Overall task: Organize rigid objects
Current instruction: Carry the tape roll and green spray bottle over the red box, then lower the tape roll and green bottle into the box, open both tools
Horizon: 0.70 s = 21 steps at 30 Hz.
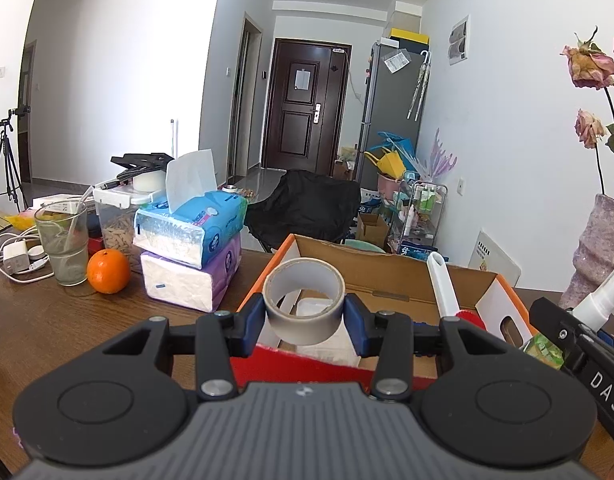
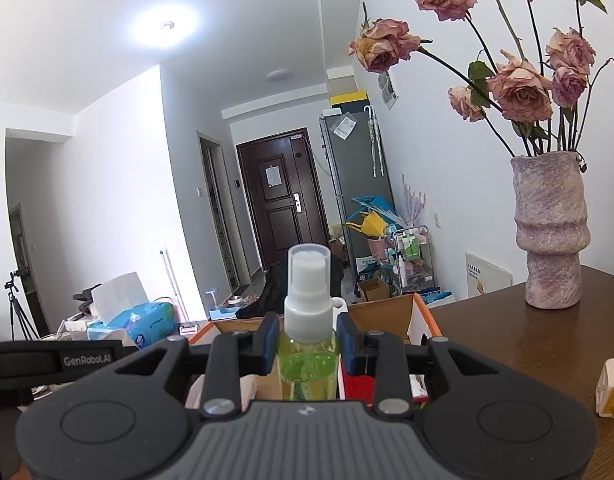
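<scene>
Brown wood tabletop [image 1: 47,320] fills the foreground of a cluttered living room, with an open cardboard box [image 1: 387,268] sitting on it in front of both tools. Each of the 2 carries a load. The left hand-held gripper [image 1: 304,316] is clamped on a roll of grey tape [image 1: 303,296], its blue pads pressing the roll's outer sides, and the roll hangs just above the near edge of the box. The right hand-held gripper [image 2: 306,344] is closed on a green spray bottle [image 2: 307,352], held upright by its body with the white capped nozzle standing above the fingers, near the same box.

Risks, as I judge them: the tape is pinched across its hollow ring, so it could flex or twist out if bumped on the box wall. The bottle is smooth and round and might slide down through the pads. Both tools converge on 1 box, so they could knock each other. A white-handled tool [image 1: 441,284] already leans inside the box, and a stone-look vase [image 2: 551,232] of dried roses stands close on the right.
</scene>
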### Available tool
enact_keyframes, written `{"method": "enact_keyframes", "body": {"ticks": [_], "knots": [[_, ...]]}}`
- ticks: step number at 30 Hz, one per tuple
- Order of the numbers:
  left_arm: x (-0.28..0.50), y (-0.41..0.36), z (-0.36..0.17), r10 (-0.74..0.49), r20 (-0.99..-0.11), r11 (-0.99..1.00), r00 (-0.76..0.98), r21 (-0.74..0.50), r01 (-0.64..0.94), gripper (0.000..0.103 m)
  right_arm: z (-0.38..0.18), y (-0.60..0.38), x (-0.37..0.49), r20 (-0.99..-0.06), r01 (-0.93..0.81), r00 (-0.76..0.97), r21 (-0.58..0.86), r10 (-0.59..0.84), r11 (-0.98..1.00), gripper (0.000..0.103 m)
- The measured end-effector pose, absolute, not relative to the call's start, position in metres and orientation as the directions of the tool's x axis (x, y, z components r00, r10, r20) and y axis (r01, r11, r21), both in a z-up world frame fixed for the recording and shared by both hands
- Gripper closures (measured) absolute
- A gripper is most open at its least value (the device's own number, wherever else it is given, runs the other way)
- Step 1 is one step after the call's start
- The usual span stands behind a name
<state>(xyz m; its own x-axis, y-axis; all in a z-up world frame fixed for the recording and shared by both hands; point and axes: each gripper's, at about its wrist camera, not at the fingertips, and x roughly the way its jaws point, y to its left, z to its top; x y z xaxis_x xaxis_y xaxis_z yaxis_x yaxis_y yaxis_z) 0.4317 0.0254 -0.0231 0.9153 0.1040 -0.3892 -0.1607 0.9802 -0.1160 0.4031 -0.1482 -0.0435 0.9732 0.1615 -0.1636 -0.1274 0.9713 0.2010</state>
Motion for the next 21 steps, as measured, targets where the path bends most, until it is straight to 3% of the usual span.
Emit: {"method": "enact_keyframes", "body": {"ticks": [21], "knots": [[0.503,0.022,-0.023,0.12,-0.376,0.982,0.919,-0.093,-0.166,0.059,-0.042,-0.145,0.471,-0.147,-0.144,0.973,0.212,0.177,0.967,0.073]]}}
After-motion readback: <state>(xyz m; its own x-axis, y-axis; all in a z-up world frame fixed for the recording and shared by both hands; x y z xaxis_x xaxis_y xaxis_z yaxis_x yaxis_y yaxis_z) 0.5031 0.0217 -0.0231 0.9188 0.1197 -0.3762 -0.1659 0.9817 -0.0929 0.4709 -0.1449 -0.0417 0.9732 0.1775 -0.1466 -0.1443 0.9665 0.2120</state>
